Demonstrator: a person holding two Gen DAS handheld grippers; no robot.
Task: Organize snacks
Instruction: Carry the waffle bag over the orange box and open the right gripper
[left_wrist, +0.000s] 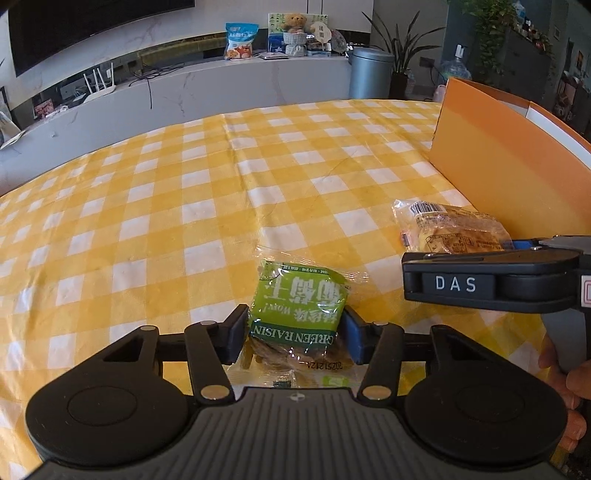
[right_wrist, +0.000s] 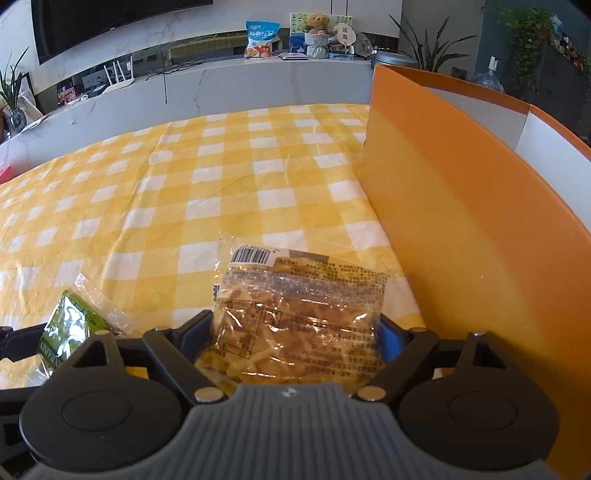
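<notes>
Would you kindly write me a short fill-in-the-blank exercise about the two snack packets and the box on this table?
1. The left gripper has its pads against the green ______ packet.
2. The clear pastry packet lies between the fingers of the ______ gripper.
3. The tall box beside the pastry packet is ______ in colour.
4. The tablecloth is checked in white and ______.

Missing words: raisin; right; orange; yellow

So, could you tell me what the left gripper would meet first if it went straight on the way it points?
The left gripper already has the green raisin packet between its pads, so it would push that first. Beyond it, only bare checked tablecloth shows.
</notes>
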